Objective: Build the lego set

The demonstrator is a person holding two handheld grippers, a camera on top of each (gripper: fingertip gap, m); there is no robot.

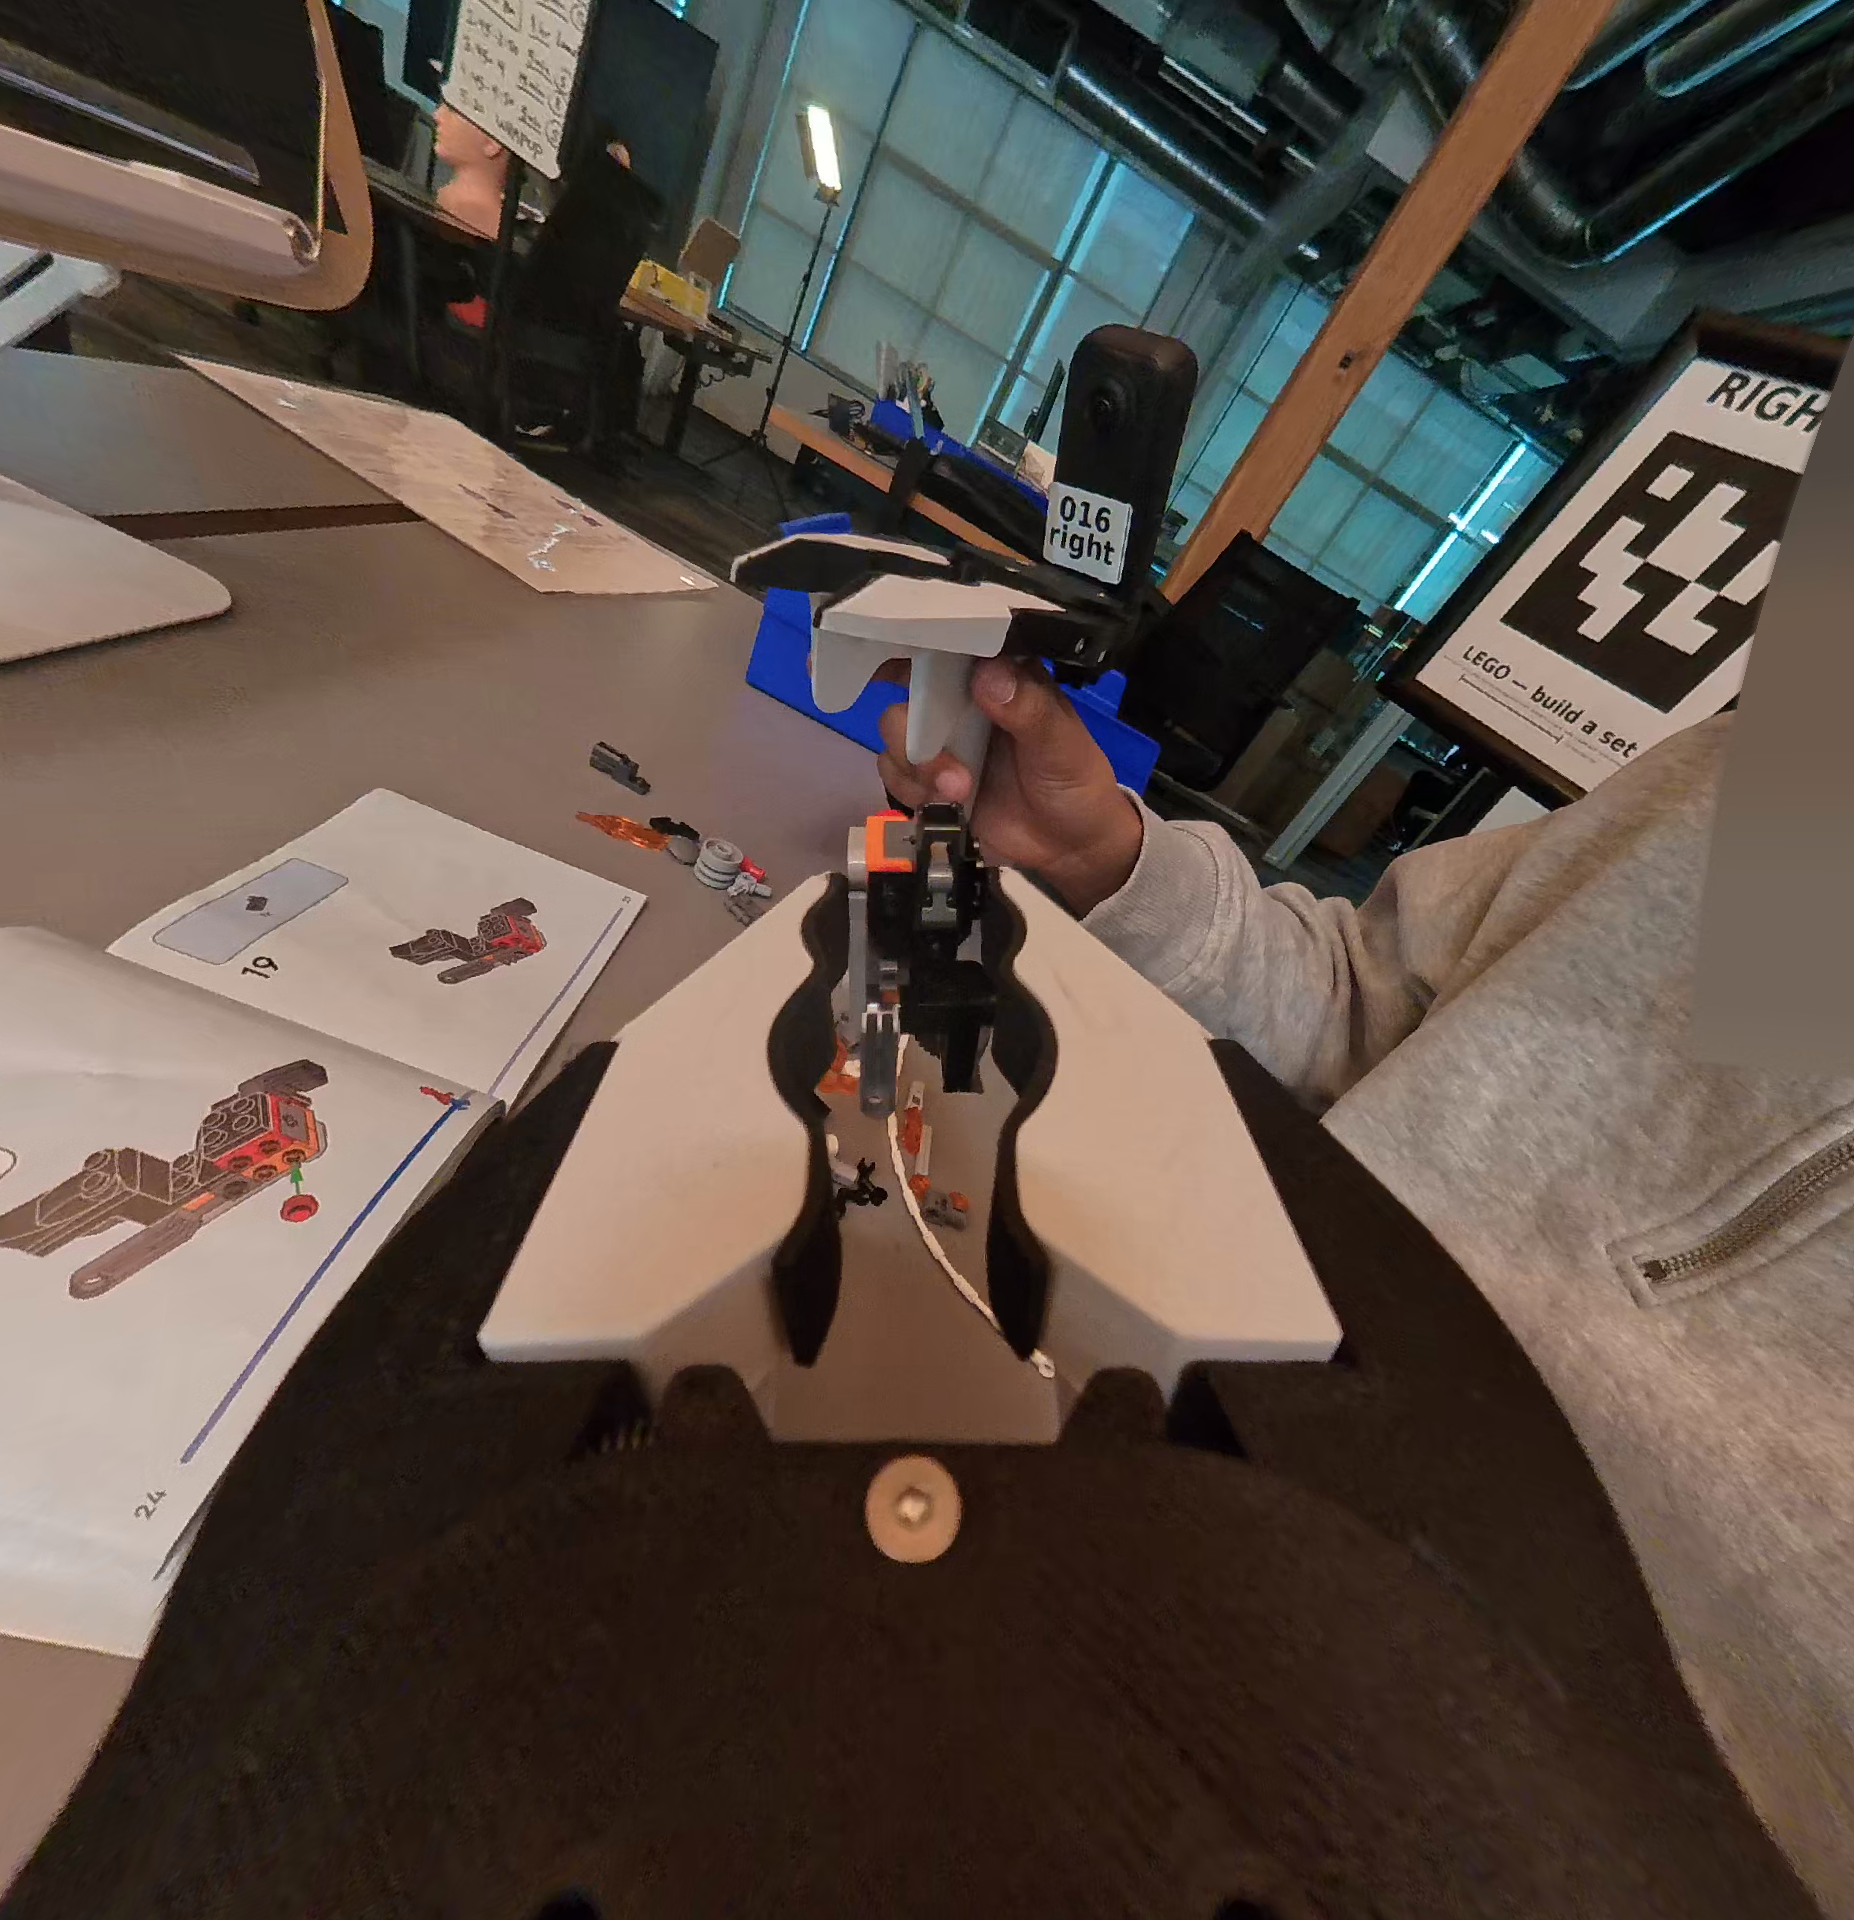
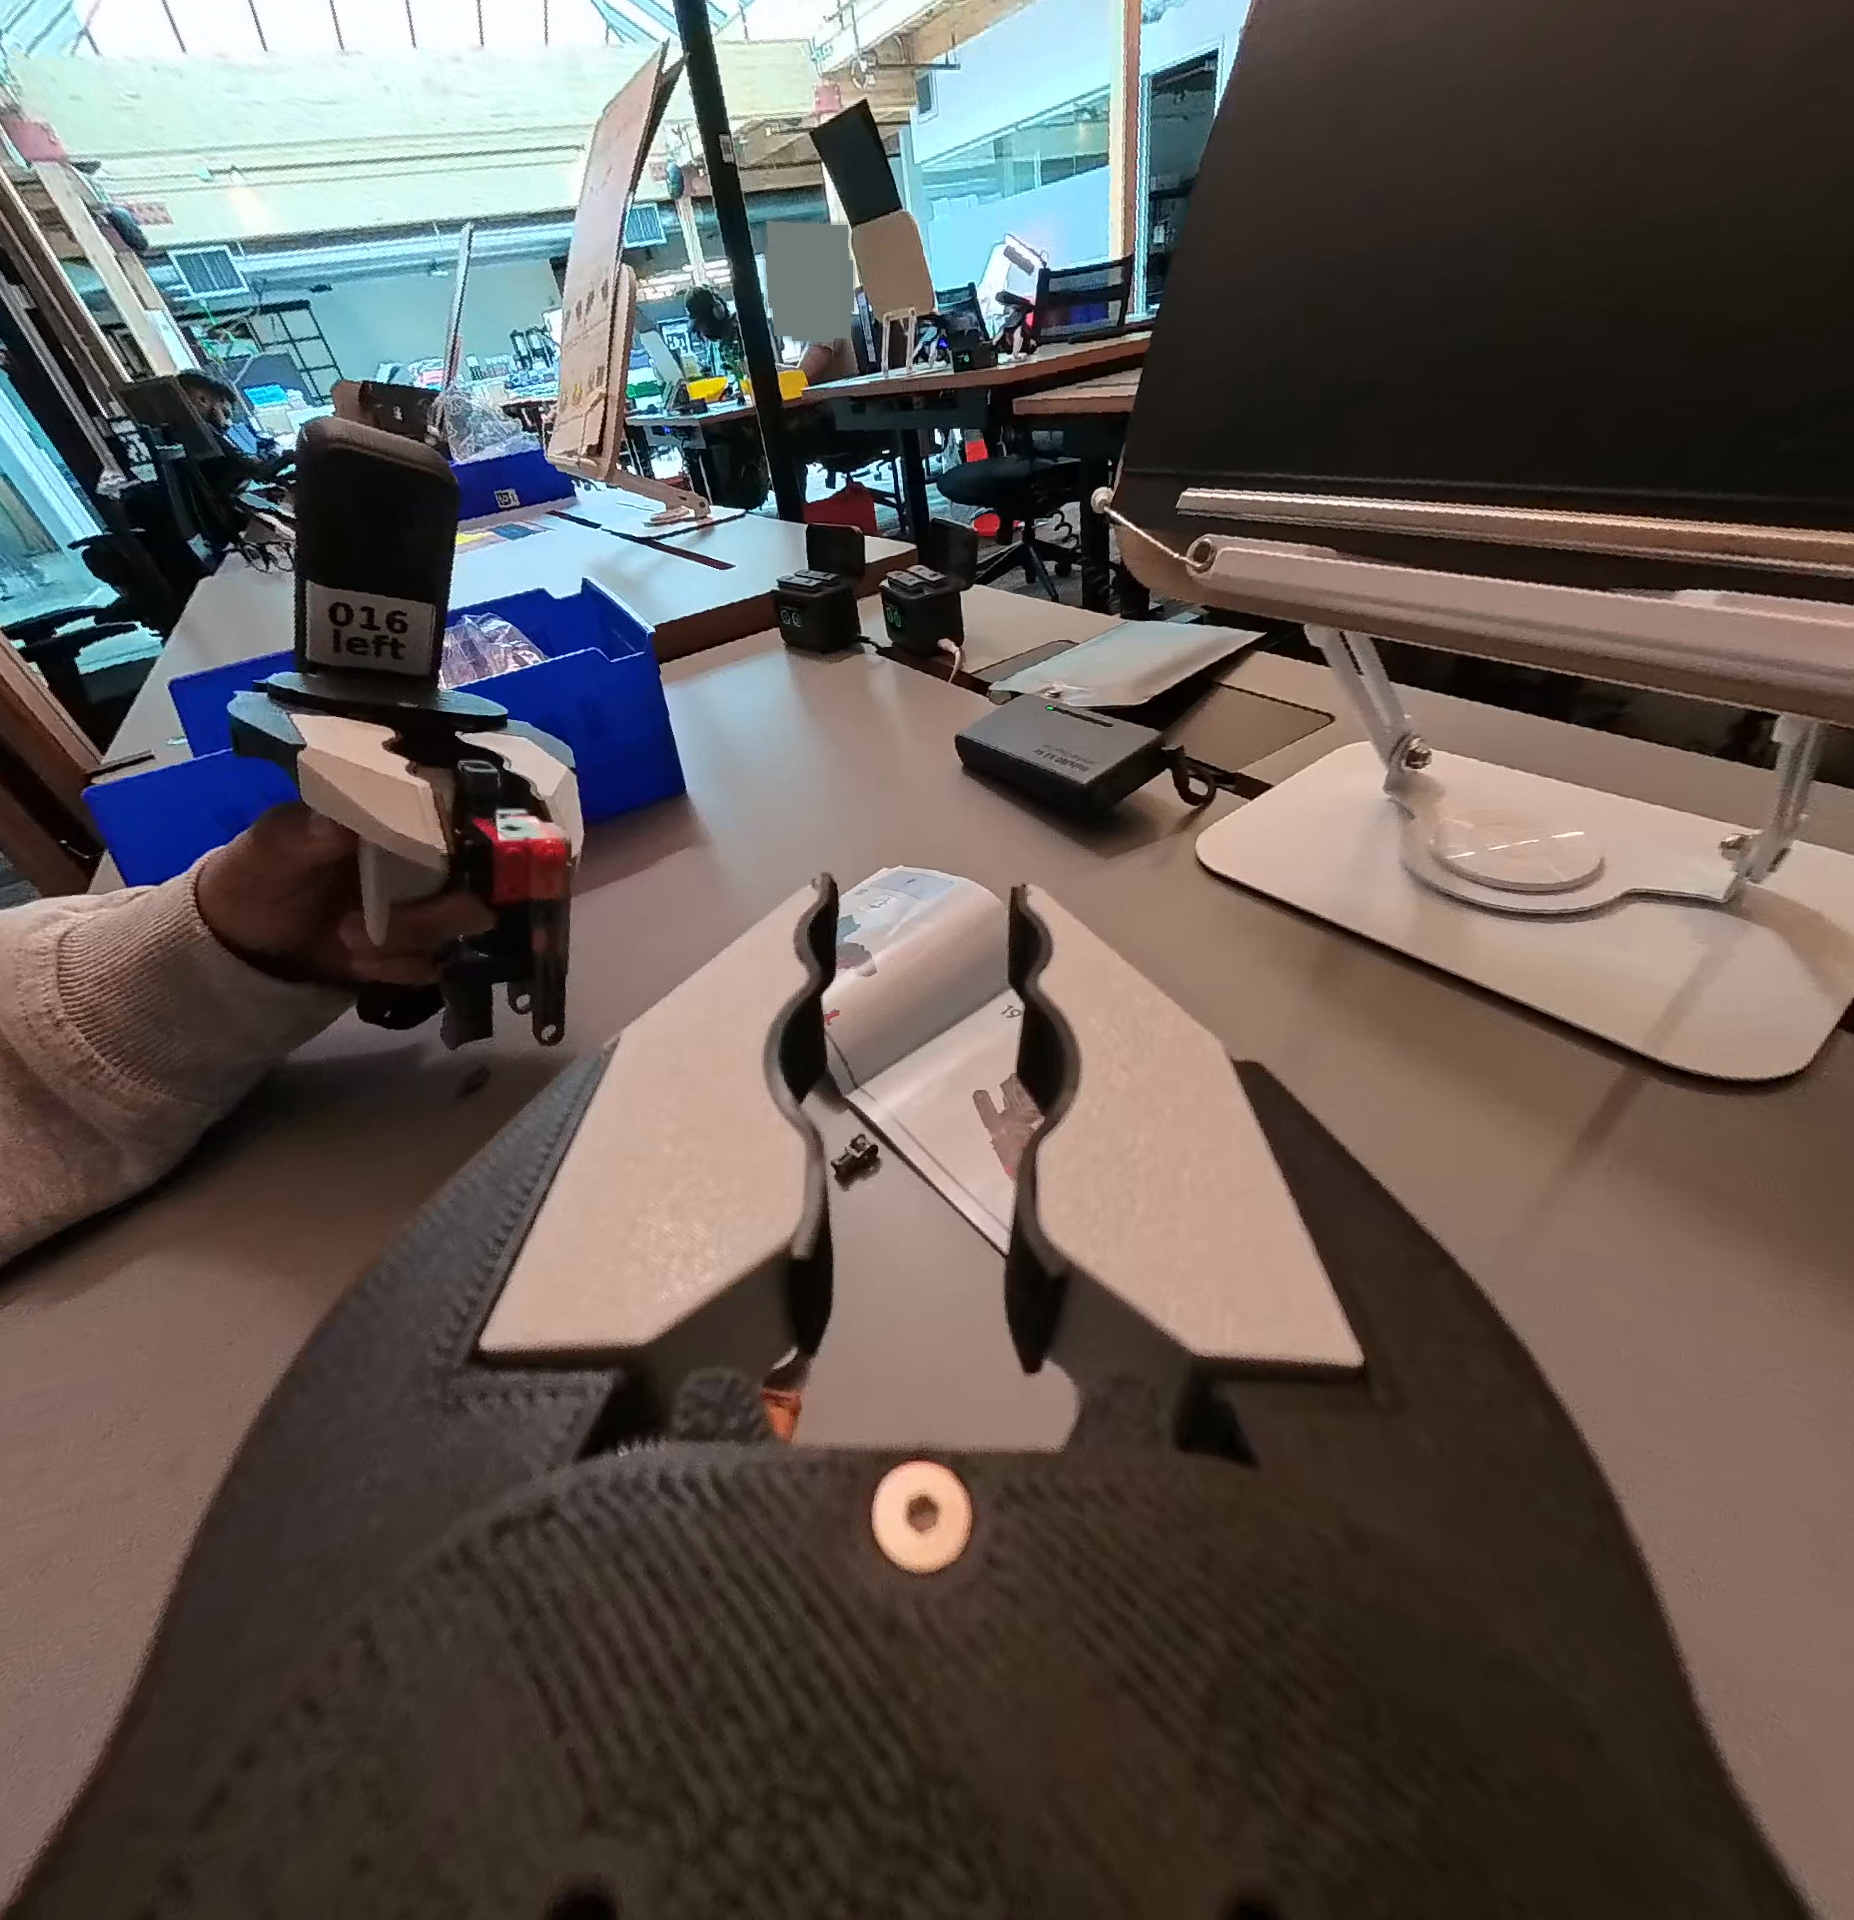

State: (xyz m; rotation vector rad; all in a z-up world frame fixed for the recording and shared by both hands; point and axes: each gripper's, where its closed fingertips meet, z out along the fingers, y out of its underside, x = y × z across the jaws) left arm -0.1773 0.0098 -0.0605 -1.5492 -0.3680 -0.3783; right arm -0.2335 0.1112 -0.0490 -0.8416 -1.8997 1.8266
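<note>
Left gripper (image 1: 907, 940): I see its fingers clenched on the lego model (image 1: 918, 935), held above the surface (image 1: 383, 675).
Lego model: black, grey and orange-red; at 9 o'clock in my right wrist view.
Right gripper (image 2: 918, 1049): fingers released, nothing between them.
Instruction booklet (image 1: 227, 1143): open at 9 o'clock of the left gripper.
Loose pieces (image 1: 694, 842): on the surface at 11 o'clock.
</note>
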